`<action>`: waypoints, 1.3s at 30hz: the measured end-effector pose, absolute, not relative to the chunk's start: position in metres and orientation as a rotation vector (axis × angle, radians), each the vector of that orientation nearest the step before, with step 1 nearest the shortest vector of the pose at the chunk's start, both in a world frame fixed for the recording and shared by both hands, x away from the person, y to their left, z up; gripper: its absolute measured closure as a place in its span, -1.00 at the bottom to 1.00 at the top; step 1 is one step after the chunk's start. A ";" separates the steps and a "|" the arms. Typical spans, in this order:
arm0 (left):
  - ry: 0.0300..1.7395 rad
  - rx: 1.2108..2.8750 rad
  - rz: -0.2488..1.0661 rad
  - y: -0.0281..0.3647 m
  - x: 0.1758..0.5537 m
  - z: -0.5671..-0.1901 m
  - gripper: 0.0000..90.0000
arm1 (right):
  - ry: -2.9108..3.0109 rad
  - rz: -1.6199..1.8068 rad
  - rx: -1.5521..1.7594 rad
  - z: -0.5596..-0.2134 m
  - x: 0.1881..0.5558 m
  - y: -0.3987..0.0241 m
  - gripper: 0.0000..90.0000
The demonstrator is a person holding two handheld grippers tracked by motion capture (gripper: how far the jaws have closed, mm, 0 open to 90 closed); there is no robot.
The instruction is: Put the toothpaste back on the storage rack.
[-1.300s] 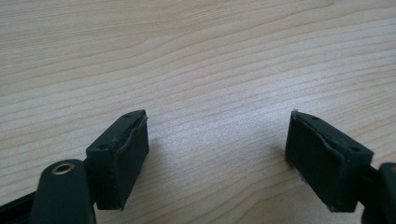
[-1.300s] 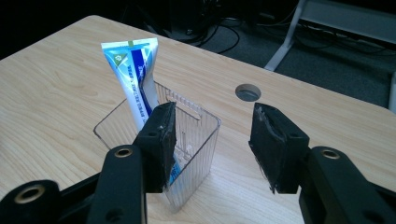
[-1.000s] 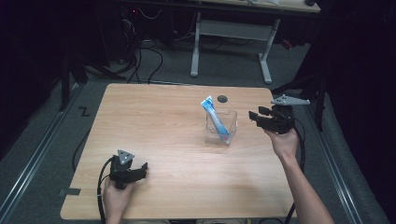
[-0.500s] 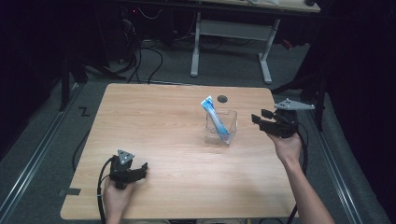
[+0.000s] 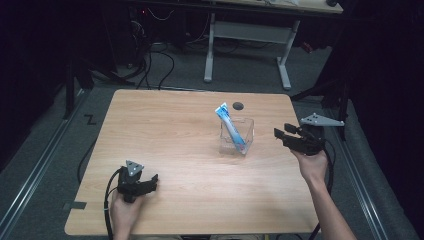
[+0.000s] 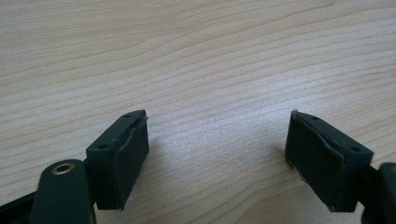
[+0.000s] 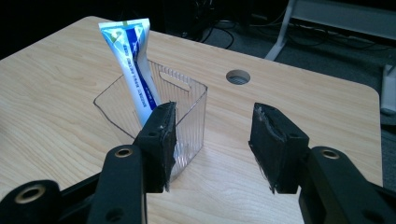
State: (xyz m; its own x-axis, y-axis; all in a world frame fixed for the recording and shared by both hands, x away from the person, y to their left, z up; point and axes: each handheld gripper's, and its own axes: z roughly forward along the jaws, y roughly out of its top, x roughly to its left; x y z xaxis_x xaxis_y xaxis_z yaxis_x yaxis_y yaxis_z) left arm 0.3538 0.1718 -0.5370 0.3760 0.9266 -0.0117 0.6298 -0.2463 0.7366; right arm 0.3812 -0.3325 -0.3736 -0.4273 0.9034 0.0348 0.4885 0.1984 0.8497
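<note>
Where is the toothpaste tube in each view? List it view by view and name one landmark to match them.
High view: toothpaste tube right of table centre, leaning in the clear bin.
Left gripper view: bare tabletop between the jaws.
Right gripper view: toothpaste tube upper left, in the bin.
Shared landmark: round table hole.

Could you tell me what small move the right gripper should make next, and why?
Probably ease the right gripper a little further toward the clear ribbed plastic bin. Its jaws stand open with nothing between them, short of the bin's near wall, and the white-and-blue tube leans upright inside, untouched. The left gripper rests open on the light wooden table.
</note>
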 end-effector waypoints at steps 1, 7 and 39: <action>1.339 1.975 0.575 0.172 0.354 -0.537 -0.52 | 1.999 1.146 1.296 -0.375 0.381 -0.333 0.13; 1.338 1.975 0.575 0.172 0.354 -0.537 -0.52 | 2.001 1.151 1.305 -0.379 0.378 -0.335 0.13; 1.338 1.976 0.575 0.172 0.354 -0.537 -0.52 | 1.989 1.195 1.358 -0.405 0.365 -0.339 0.13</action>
State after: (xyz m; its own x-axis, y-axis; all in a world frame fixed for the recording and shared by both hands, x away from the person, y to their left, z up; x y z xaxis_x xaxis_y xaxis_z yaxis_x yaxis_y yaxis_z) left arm 0.3538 0.1717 -0.5370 0.3757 0.9267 -0.0117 0.6298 -0.2461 0.7368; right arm 0.3653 -0.3393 -0.4048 -0.4144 0.9044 0.1020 0.5148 0.1405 0.8457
